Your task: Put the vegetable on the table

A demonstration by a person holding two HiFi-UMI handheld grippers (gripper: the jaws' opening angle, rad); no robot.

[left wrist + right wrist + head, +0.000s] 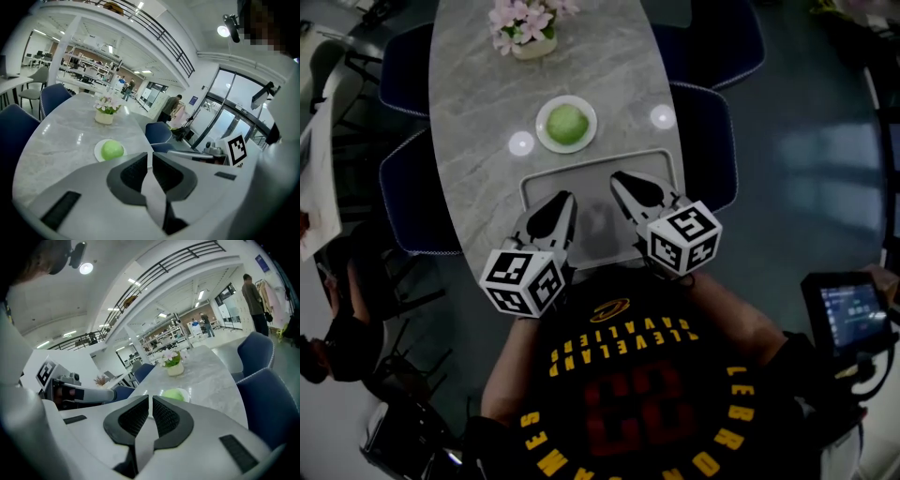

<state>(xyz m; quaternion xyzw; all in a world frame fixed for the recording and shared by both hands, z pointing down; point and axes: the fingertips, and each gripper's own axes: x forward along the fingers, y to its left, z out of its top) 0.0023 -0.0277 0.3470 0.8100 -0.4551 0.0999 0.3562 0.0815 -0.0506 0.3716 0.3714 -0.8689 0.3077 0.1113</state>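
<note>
A round green vegetable (567, 123) lies on a small white plate (546, 131) on the grey marble table (478, 112). In the left gripper view the vegetable (112, 150) shows beyond the jaws; in the right gripper view it (174, 394) peeks over them. Both grippers hang above a grey tray (539, 183) at the table's near end, short of the plate. My left gripper (569, 200) is shut with nothing in it. My right gripper (617, 178) is shut and empty too. Their jaws stand pressed together in both gripper views.
A pot of pink flowers (523, 26) stands at the far end of the table. Dark blue chairs (712, 141) line both long sides. A person's torso in a black shirt (628, 394) fills the near side. A small screen (848, 314) sits at the right.
</note>
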